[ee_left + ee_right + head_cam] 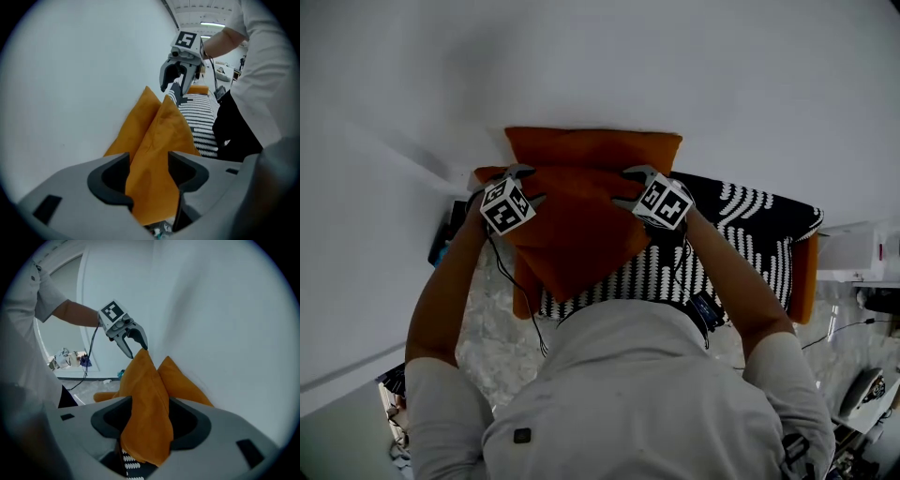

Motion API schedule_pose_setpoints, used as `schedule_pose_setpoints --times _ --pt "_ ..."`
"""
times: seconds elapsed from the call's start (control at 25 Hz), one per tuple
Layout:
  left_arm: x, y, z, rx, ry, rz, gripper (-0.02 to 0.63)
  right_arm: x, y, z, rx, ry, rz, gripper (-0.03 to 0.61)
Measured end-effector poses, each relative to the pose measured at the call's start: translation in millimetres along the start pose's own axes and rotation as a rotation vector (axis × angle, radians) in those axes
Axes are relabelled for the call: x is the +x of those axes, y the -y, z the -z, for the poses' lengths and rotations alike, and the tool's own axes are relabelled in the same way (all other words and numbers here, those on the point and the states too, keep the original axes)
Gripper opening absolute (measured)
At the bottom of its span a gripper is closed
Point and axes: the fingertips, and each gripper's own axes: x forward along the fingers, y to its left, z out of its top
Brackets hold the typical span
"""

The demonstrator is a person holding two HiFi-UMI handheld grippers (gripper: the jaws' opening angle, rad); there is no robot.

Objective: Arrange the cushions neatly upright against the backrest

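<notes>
Backing cushions (581, 234), patterned seat (675, 277): white wall (694, 66)

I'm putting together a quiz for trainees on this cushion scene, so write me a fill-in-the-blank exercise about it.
1. The front orange fabric cushion sits between the ___ jaws of the left gripper and the right gripper.
2. A second orange fabric cushion stands ___ it, nearer the white wall.
3. The seat cover is patterned black and ___.

Missing words: open; behind; white.
</notes>
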Motion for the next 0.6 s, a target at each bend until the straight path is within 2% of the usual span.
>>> schedule_pose_setpoints --times 0.12,0.28,0.4,0.6 --pt "16 -12 27 0.041 -0.101 0.035 0.279 26 6 18 -0.022 -0.077 -0.016 0.262" --pt "35 -26 55 0.037 -0.199 0.086 0.299 46 14 44 -0.051 -0.217 -0.033 0.27" --pt "46 -25 74 0.056 -0.271 0.129 0.304 59 19 61 -0.048 -0.279 -0.049 0.27" --pt "65 -22 95 0.022 -0.31 0.154 0.305 77 30 88 -0.033 -0.353 -0.044 0.27"
